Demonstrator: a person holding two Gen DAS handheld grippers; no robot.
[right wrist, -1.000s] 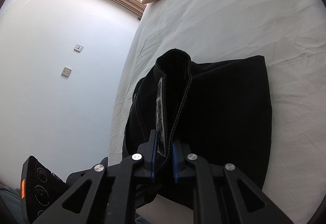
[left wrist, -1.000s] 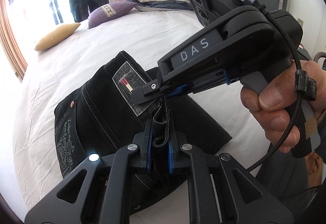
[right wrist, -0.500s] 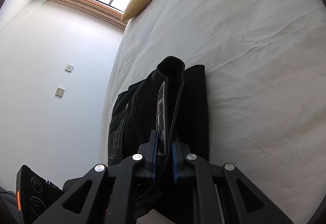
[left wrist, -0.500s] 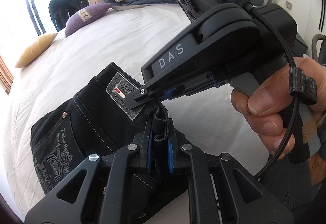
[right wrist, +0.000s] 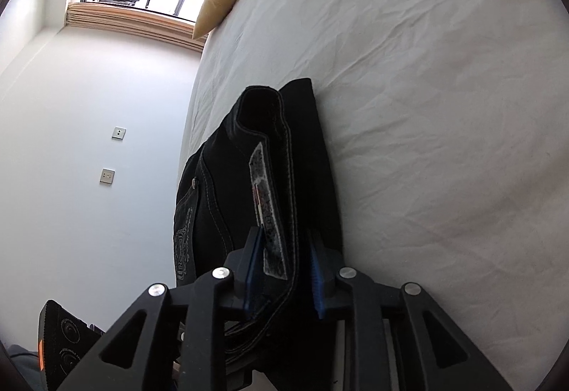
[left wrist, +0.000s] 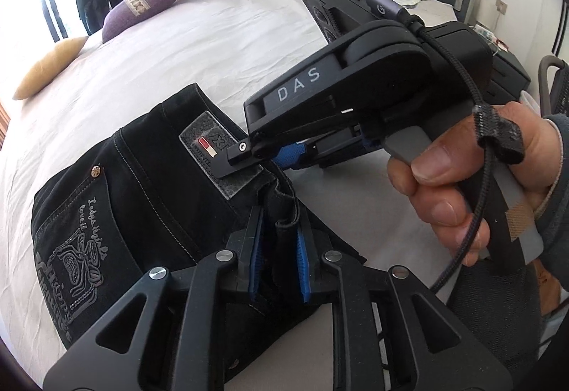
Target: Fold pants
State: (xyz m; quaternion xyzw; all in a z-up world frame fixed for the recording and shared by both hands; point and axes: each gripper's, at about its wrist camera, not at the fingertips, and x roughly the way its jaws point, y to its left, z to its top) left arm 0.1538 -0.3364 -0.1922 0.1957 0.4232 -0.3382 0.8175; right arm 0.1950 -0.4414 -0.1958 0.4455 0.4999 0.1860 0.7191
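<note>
Both grippers, left (left wrist: 281,248) and right (right wrist: 284,270), parted loosely around waistband of folded black pants (left wrist: 149,199) (on white bed (left wrist: 213,46)).

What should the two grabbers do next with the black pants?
Probably pull both grippers back off the waistband. The pants already lie folded on the bed, and the left gripper and right gripper have jaws apart, fabric loose between them.

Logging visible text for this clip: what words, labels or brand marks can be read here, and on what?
"DAS": white letters on the right gripper body.
Pants back pocket: ornate embroidered script, not reliably readable.
Waistband patch: red-and-white mark, lettering too blurred.
Purple pillow: patterned band, unreadable.
</note>
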